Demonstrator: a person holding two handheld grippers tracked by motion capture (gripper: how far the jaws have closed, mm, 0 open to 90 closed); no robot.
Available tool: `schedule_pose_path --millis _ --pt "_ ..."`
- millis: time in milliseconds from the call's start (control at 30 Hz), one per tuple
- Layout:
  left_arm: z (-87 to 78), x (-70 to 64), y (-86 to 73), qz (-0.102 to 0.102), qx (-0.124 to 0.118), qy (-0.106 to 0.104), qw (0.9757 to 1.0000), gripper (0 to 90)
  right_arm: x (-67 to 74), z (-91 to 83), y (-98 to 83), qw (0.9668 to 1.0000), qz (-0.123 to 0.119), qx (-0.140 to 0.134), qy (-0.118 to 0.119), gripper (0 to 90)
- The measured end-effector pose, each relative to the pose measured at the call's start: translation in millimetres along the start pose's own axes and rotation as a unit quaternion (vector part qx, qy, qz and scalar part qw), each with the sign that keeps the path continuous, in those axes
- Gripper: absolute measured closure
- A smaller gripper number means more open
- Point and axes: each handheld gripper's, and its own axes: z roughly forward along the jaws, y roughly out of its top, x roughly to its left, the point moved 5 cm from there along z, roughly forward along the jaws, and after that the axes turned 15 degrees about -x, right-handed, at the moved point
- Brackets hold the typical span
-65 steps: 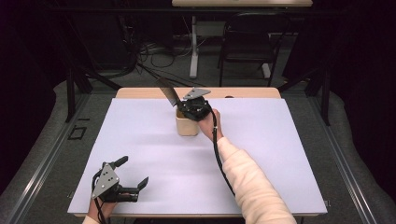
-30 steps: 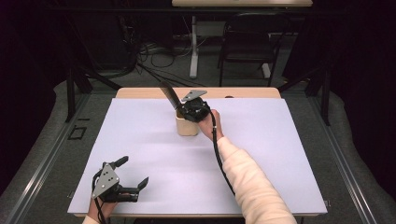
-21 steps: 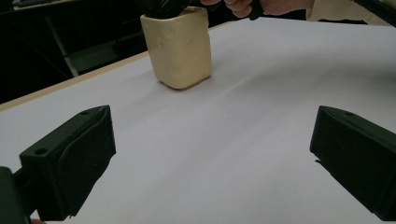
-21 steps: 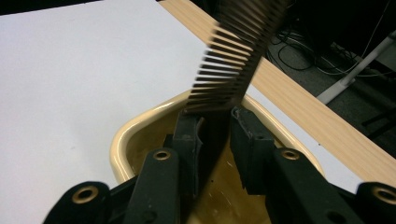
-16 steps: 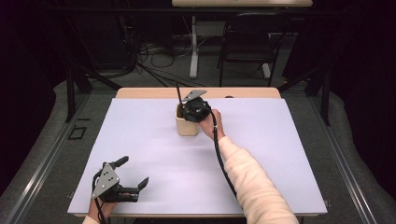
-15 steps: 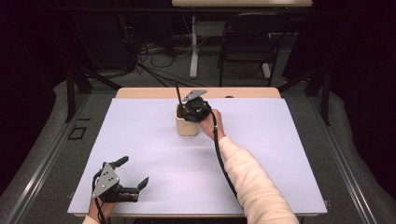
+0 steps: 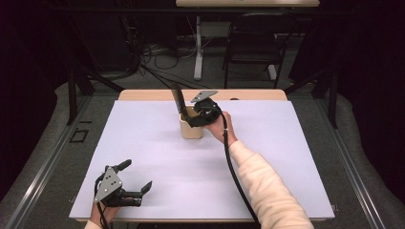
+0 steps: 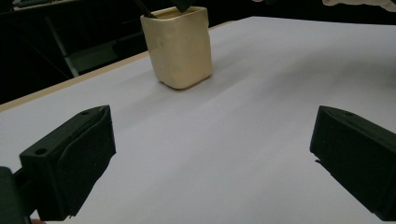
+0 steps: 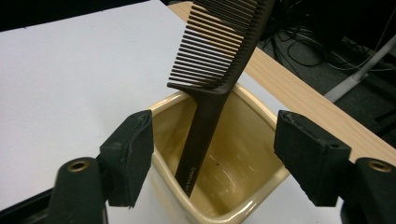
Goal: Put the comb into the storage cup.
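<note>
Black pads of my left gripper point(image 7: 135, 189) stand wide apart with nothing between them, low over the white sheet point(image 7: 157, 157) at the near left corner of the table point(image 7: 143, 94). Ahead of those jaws and well apart from them stands the cream cup point(image 8: 179, 46), upright on the sheet, with a dark tip just showing above its rim.

My left hand point(image 7: 101, 217) holds that gripper from below, at the near edge.

Further right, my right gripper point(image 9: 212, 154) hangs just above the cup point(image 9: 243, 154), pointing down into it. Its jaws have just been opening and now stand well apart, one pad over the cup's near wall, the other over its far rim. Between them the black comb point(image 9: 212, 70) stands free, touched by neither pad: handle down inside the cup, toothed end up and leaning away from me against the rim.

From above, the comb point(image 7: 178, 100) sticks out of the cup point(image 7: 191, 130) just left of my right gripper point(image 7: 198, 119), and my right hand point(image 7: 220, 125) sits beside the cup's right side.
</note>
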Motion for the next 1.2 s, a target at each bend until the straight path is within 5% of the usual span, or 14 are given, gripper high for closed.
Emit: schedule_pose_path --millis 733,1200 --pt "-0.1 -1.0 0.3 0.002 0.0 -0.001 1.0 0.2 0.8 -41.6 -2.5 0.9992 0.015 0.009 0.036 5.0" --pt "-0.2 -1.0 0.4 0.0 -0.001 -0.001 1.0 0.2 5.2 -69.5 -14.0 0.9983 0.015 0.025 0.051 0.0"
